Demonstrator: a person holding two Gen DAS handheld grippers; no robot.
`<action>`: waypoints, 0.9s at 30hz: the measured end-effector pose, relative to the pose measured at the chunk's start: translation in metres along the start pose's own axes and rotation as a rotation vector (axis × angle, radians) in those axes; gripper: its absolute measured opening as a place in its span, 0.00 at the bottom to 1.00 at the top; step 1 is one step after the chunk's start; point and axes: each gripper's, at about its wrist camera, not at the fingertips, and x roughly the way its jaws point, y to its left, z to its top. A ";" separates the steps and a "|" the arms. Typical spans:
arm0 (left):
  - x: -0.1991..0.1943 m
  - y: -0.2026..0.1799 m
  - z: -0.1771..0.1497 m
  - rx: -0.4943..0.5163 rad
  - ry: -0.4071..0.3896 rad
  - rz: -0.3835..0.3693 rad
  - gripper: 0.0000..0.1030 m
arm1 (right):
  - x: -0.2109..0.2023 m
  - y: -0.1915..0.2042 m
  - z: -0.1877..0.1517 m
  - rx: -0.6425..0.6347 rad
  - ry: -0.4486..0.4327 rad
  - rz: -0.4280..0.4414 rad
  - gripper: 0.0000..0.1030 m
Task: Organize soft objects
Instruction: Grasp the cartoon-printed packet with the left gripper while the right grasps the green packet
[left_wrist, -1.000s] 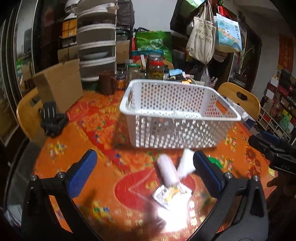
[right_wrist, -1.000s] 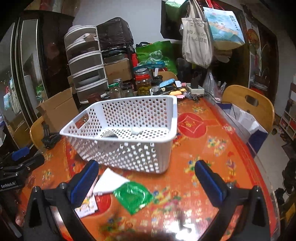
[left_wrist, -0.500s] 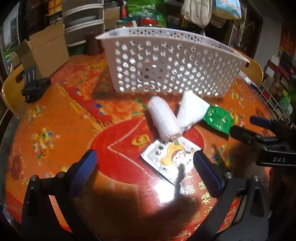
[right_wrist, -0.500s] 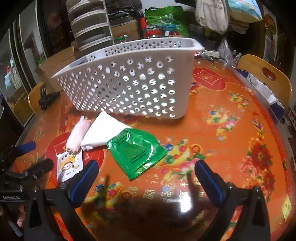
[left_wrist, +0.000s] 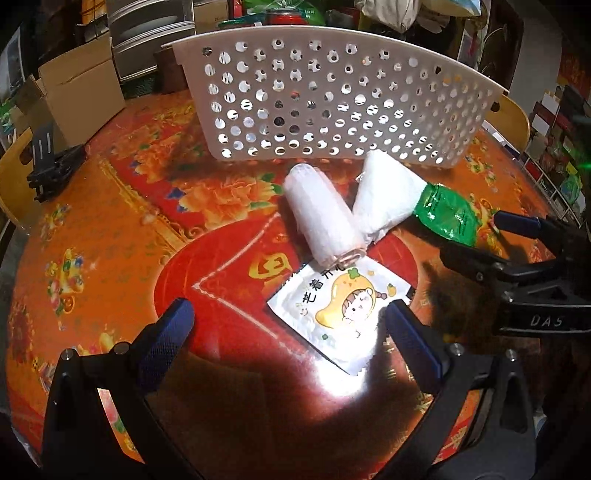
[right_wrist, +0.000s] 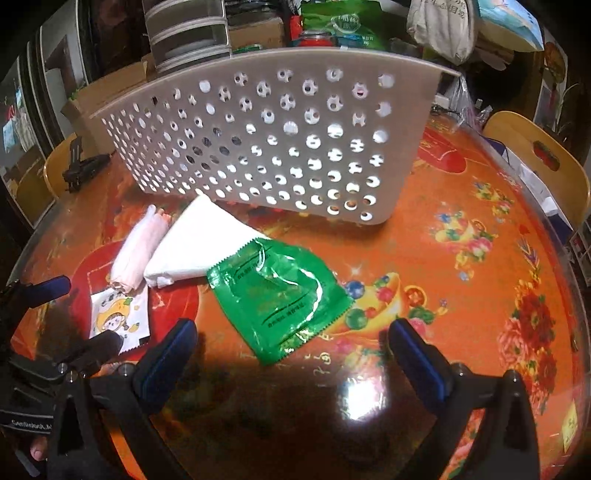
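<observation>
Both claws hang released and empty. 4 soft items lie on the tabletop (right_wrist: 461, 258) in front of the white basket (left_wrist: 332, 99): pink roll (left_wrist: 321, 221), white wad (left_wrist: 384, 195), cartoon sachet (left_wrist: 340, 306), green packet (right_wrist: 280, 291). The left claw (left_wrist: 288, 332) straddles the sachet; the right claw (right_wrist: 291, 347) faces the packet. Flat, slick film may slide away as a claw closes.

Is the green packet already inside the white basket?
No, the green packet lies flat on the tablecloth in front of the white basket, outside its perforated wall.

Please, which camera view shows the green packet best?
The right wrist view: the green packet lies whole and central between the open fingers. In the left wrist view it sits near the right edge, partly hidden behind the right gripper.
</observation>
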 end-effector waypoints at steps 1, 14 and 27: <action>0.002 0.000 0.000 0.000 0.003 -0.002 1.00 | 0.001 0.001 0.001 -0.001 0.002 0.001 1.00; 0.009 -0.012 0.004 0.026 0.012 -0.020 1.00 | 0.018 0.009 0.017 -0.037 0.021 -0.045 1.00; 0.003 -0.015 0.001 0.039 -0.019 -0.029 0.87 | 0.021 0.007 0.024 -0.043 0.006 -0.041 0.91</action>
